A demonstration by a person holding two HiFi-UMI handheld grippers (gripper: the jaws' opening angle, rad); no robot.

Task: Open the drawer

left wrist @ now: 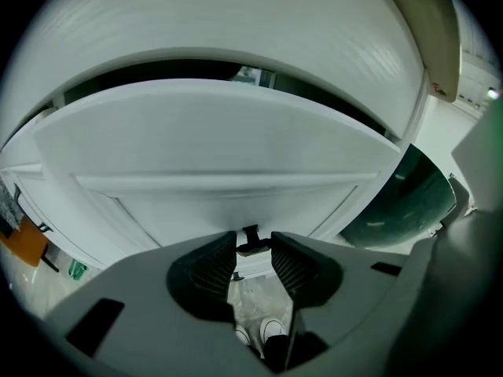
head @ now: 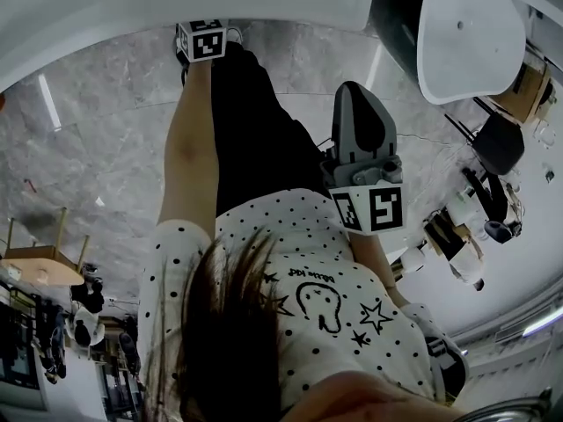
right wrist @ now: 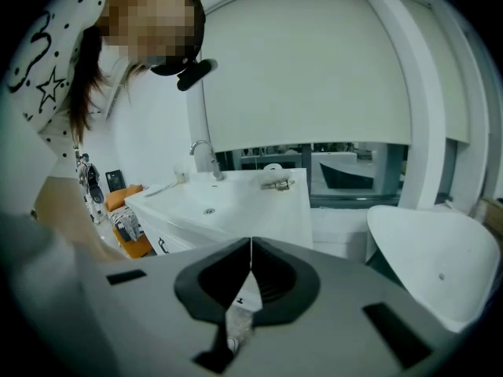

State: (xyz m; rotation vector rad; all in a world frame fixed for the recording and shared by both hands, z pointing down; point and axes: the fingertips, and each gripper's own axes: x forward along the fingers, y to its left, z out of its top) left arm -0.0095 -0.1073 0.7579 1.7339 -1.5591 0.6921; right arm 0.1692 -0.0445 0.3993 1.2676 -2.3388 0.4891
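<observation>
Grey marble floor (head: 106, 130), white roller blind (right wrist: 314, 61) above a window strip (right wrist: 354, 163), white washbasin counter (right wrist: 244, 210).

The head camera looks steeply down onto grey marble floor (head: 106, 130). The left tool's (left wrist: 253, 240) camera faces the white vanity cabinet (left wrist: 236, 144) close up; the right tool's (right wrist: 250, 243) sees it from farther off, over its worktop (right wrist: 236, 203).

- A bathroom: a white vanity counter with a sunken basin (right wrist: 236, 199) and a curved chrome tap (right wrist: 204, 155).
- A white oval tub with a dark outer shell (head: 466, 33).
- A grey marble-patterned tile floor (head: 106, 139).
</observation>
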